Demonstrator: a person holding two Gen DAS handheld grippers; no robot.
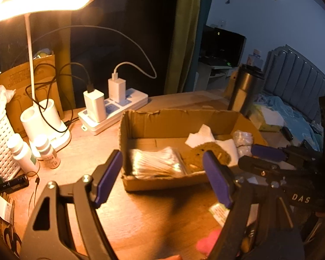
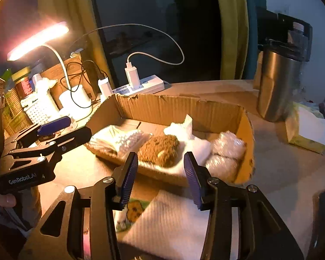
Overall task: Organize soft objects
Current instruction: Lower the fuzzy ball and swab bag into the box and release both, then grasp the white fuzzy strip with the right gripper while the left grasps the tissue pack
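Observation:
An open cardboard box (image 1: 173, 120) (image 2: 205, 112) sits on the wooden desk. Inside lie a bag of cotton swabs (image 1: 156, 162) (image 2: 123, 138), a brown fuzzy soft thing (image 1: 210, 153) (image 2: 160, 149), white tissue (image 1: 202, 135) (image 2: 184, 130) and clear-wrapped bundles (image 1: 242, 139) (image 2: 225, 153). My left gripper (image 1: 162, 177) is open and empty in front of the box. My right gripper (image 2: 161, 177) is open and empty at the box's near wall, above a white tissue pack (image 2: 169, 223). A pink soft thing (image 1: 208, 241) lies near the desk's front edge.
A lit desk lamp (image 1: 39, 2) with white cup base (image 1: 43, 121), power strip with chargers (image 1: 119, 108), white basket (image 1: 0, 143) and small bottles (image 1: 45, 151) stand left. A steel tumbler (image 2: 277, 84) and a yellow tissue pack (image 2: 307, 134) stand right.

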